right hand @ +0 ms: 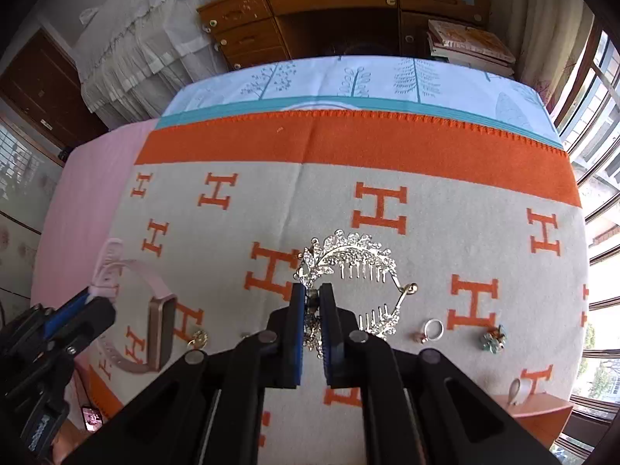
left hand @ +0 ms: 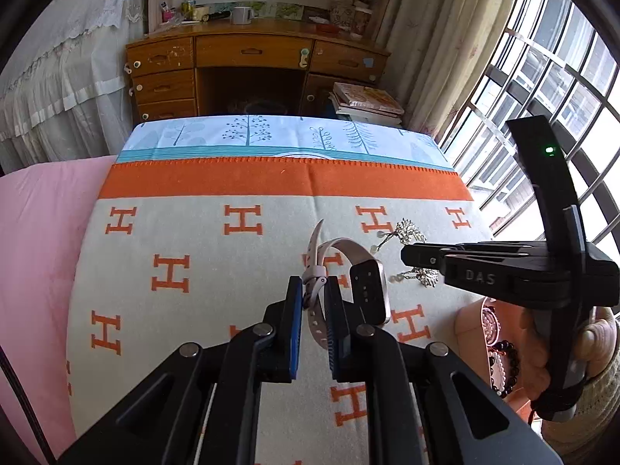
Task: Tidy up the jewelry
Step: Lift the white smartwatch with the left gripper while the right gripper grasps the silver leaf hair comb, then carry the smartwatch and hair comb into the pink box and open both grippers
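Jewelry is spread over the H-patterned blanket (right hand: 387, 178) on the bed, and both grippers are busy. The left gripper (left hand: 313, 302) is clamped on the pink strap of the smartwatch (left hand: 366, 290), near its buckle, with the watch body tilted up just right of the blue pads. The right gripper (right hand: 313, 310) is closed on the stem of the rhinestone hair comb (right hand: 350, 261), whose leafy arc and teeth are seen fanned out just beyond the fingertips. To the right of the comb, a silver ring (right hand: 433, 328) is laid flat on the blanket, and further right a green-stoned ring (right hand: 493, 339) is seen. An orange box (left hand: 500, 348) with beaded bracelets (left hand: 503, 364) inside is glimpsed to the right of the smartwatch, at the blanket's edge.
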